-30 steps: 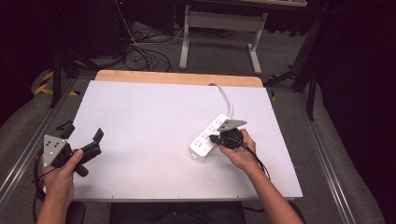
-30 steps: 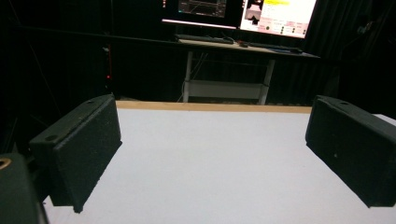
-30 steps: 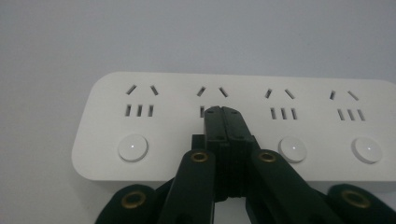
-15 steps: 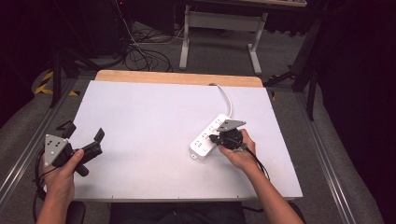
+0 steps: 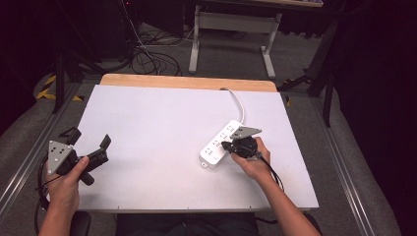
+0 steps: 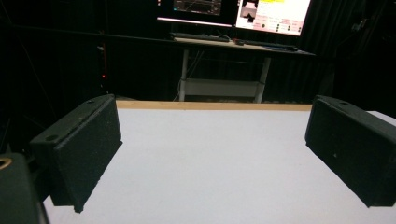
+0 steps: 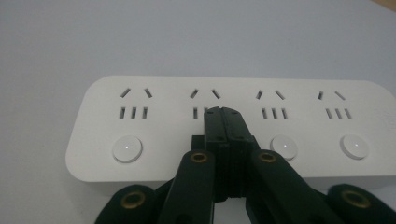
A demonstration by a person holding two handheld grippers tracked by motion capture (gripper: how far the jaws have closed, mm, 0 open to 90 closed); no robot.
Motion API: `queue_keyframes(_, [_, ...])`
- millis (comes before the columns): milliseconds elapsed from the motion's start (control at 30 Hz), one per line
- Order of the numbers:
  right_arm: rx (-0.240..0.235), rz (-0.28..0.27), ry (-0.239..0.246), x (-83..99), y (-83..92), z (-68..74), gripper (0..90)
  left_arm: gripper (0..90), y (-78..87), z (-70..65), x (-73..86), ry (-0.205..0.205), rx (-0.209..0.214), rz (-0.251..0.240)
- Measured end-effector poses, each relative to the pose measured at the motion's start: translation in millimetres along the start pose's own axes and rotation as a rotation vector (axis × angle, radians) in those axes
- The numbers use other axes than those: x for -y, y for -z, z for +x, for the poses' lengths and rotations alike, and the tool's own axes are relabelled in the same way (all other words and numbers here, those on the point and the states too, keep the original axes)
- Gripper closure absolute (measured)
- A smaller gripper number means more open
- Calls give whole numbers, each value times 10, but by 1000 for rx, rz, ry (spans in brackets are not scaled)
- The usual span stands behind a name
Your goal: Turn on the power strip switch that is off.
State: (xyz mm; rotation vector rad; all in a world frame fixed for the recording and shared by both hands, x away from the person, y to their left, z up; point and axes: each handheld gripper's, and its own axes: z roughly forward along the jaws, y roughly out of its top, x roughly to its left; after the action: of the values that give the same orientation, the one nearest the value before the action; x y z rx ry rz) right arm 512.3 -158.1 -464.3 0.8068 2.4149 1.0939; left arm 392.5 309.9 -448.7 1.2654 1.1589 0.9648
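Right now the power strip [image 5: 222, 144] lies at an angle on the right part of the table [image 5: 157, 123], its cord [image 5: 240, 104] running off toward the far edge. The right gripper [image 7: 223, 122] has its jaws pressed together, holding nothing, tips over the second button from the left, which they hide. Pressed off-centre, I reckon the tips could slide off onto the next button [image 7: 127, 148] or nudge the light strip sideways, since nothing pins it. The left gripper [image 5: 88, 142] rests wide and empty at the near left, well apart, too far off to steady anything.
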Motion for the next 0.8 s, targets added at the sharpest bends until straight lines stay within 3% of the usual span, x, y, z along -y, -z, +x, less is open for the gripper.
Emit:
queue_keyframes(167, [12,-61,29,9,75,16,900,41,-33,-5,-1,4,6,-2])
queue_keyframes(200, [15,-112,20,2,151,3,900,41,-38,-8,-1,4,9,0])
queue_keyframes(267, [17,-141,10,2,197,-9,900,41,-48,-16,-3,4,12,-1])
queue_keyframes(400, [24,-270,-45,50,440,-98,900,41,-70,-21,-6,4,18,-3])
queue_keyframes(500, [27,-313,-53,75,530,-125,900,41,-92,-27,-7,6,24,1])
queue_keyframes(633, [49,-401,-73,143,684,-176,900,41,-116,-37,-10,7,32,-2])
queue_keyframes(667, [56,-449,-82,178,770,-197,900,41,-121,-37,-11,5,32,-2])
queue_keyframes(800, [58,-516,-98,247,905,-247,900,41,-134,-37,-14,10,35,-4])
